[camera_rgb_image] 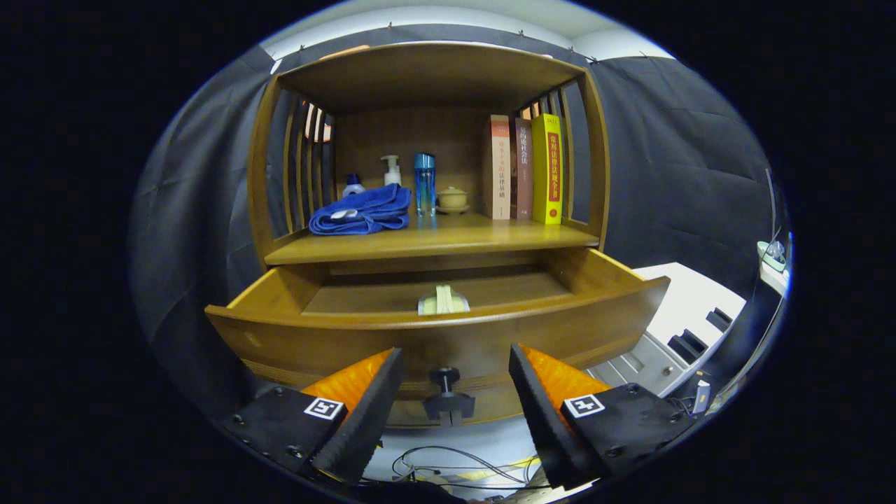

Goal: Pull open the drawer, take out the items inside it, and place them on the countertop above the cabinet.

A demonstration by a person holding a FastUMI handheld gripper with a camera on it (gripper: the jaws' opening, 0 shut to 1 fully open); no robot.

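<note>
The wooden drawer (280,336) of the cabinet stands pulled out toward me. Inside it, close behind the front panel, lies a small pale item (442,301) with a cream strap or fold down its middle. The drawer's dark knob (448,392) sits on the front panel, between my fingers and clear of both. My gripper (455,378) is open, with one fingertip (388,371) left of the knob and the other on its right, holding nothing. Above the drawer is the wooden countertop (490,238).
On the countertop stand a folded blue towel (362,211), a pump bottle (391,170), a blue bottle (424,183), a small lidded cup (453,199) and three upright books (525,169). Slatted sides and a roof enclose the shelf. A white unit (686,315) is at the right, cables (448,465) below.
</note>
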